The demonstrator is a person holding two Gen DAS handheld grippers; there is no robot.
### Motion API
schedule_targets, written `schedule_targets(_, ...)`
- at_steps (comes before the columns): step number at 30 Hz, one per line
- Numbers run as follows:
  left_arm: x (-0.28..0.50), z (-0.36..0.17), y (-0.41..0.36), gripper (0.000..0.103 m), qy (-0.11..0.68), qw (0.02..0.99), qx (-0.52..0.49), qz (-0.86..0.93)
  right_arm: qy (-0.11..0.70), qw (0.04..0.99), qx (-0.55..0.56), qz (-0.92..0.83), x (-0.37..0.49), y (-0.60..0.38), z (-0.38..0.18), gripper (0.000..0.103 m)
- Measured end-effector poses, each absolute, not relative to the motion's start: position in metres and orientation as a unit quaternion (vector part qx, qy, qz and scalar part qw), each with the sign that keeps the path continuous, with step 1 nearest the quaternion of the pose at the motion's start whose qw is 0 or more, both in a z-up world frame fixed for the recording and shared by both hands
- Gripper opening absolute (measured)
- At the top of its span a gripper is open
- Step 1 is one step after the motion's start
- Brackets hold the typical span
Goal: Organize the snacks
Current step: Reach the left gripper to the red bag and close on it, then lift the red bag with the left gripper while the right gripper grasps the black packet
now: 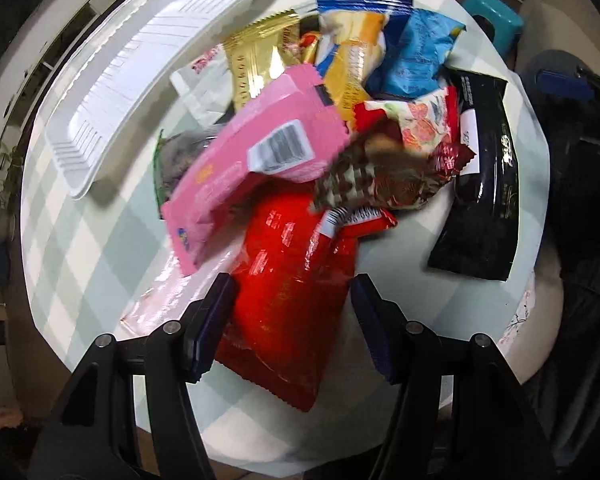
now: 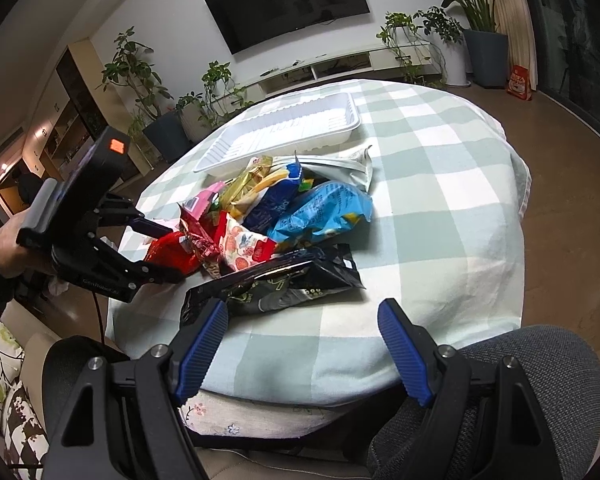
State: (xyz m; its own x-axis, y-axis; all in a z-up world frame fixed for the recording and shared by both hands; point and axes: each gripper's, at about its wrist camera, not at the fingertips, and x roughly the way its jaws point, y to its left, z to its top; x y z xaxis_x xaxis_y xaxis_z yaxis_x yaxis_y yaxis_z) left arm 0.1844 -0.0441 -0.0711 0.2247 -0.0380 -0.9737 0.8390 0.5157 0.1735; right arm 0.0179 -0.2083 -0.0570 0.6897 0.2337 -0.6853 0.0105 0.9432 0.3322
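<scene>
A pile of snack packets lies on the checked tablecloth [image 2: 440,184]: a red bag [image 1: 288,300], a pink packet [image 1: 252,160], a gold packet [image 1: 256,64], a blue bag [image 2: 324,212] and a black bag [image 2: 284,284]. An empty white tray [image 1: 140,80] sits behind the pile; it also shows in the right wrist view [image 2: 284,132]. My left gripper [image 1: 294,304] is open with its jaws on either side of the red bag's near end. It shows in the right wrist view [image 2: 156,248] at the pile's left edge. My right gripper [image 2: 304,344] is open and empty, just short of the black bag.
The table edge drops off close in front of my right gripper, with a grey chair back [image 2: 540,380] below it. A teal object [image 1: 492,20] stands beyond the table's far right. Potted plants [image 2: 140,80] and a TV [image 2: 288,0] line the far wall.
</scene>
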Motion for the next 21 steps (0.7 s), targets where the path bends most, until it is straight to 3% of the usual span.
schedule_targets(2, 0.179, -0.073, -0.045, 0.055, 0.528, 0.69, 0.379, -0.319, 0.389, 0.906, 0.158, 0.062, 0.018, -0.208, -0.057, 0.081)
schedule_targets(7, 0.177, -0.066, -0.038, 0.036, 0.536, 0.701, 0.346, -0.318, 0.395, 0.903, 0.154, 0.06, 0.02, -0.206, -0.058, 0.079)
schedule_targets(15, 0.157, -0.055, -0.026, 0.03, 0.531, 0.731, 0.294, -0.311, 0.408, 0.895, 0.173, 0.057, 0.021, -0.207, -0.059, 0.076)
schedule_targets(21, 0.143, -0.043, 0.014, 0.029, 0.533, 0.777, 0.132, -0.308, 0.42, 0.883, 0.199, 0.066, 0.024, -0.206, -0.058, 0.076)
